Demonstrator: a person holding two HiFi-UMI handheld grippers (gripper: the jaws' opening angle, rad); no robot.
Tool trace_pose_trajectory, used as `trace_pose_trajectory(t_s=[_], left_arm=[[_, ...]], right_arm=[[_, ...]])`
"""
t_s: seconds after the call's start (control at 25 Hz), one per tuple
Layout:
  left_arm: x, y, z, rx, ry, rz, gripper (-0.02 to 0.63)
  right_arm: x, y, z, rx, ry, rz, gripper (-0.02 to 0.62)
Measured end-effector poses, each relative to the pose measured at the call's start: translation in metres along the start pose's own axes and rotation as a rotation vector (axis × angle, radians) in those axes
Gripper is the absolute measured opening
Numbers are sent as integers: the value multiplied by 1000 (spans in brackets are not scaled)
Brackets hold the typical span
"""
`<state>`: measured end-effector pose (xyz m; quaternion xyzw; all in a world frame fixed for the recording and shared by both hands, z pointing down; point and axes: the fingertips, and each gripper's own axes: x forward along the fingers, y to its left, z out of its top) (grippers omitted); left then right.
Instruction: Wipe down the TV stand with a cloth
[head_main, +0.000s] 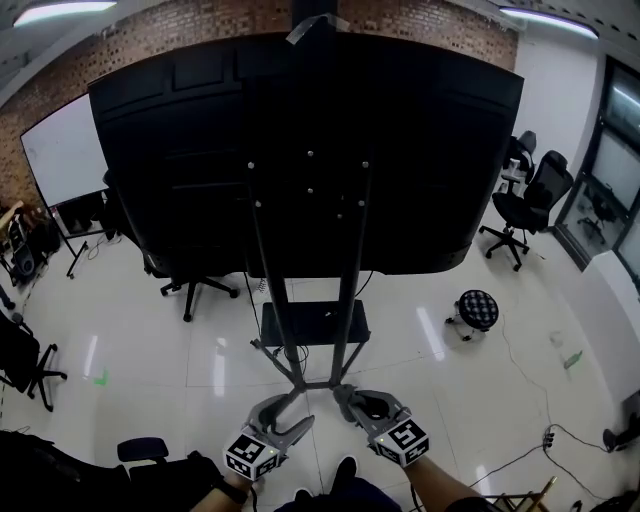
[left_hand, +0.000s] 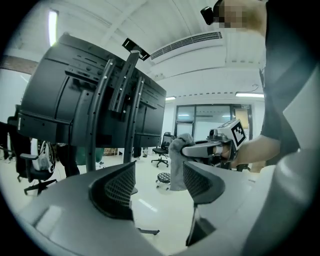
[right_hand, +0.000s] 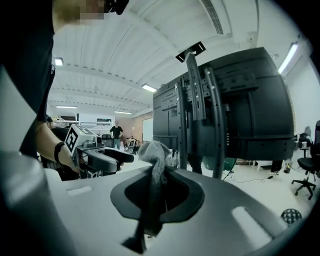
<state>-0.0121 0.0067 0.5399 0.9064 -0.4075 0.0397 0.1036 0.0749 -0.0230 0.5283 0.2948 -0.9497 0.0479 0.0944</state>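
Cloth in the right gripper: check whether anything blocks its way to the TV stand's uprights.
Nothing visible does. The right gripper is shut on the grey cloth, with only open air between it and the TV stand's uprights ahead. The left gripper sits off to the side, open.

Matt black TV back panel (head_main: 200, 150), dark metal stand posts (right_hand: 217, 140), glossy pale floor (head_main: 420, 340), nubby grey cloth (right_hand: 152, 152)

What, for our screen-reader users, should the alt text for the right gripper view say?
The right tool is shut on a grey cloth that bunches up above its jaws. Beyond rises the TV stand, its metal uprights carrying a large black TV seen from behind; the left tool shows at left.
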Motion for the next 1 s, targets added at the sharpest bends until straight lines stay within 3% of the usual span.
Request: trace_pose_trajectory(t_s=[0.52, 0.8, 1.0], left_arm=[[-87, -61, 27, 33, -74, -81, 325], [-94, -67, 35, -15, -110, -32, 325], [-90, -74, 44, 11, -121, -23, 325]], right_arm=[[-66, 92, 15, 31, -63, -68, 20], [-82, 97, 22, 19, -63, -19, 20], [-90, 92, 33, -4, -80, 1, 20]])
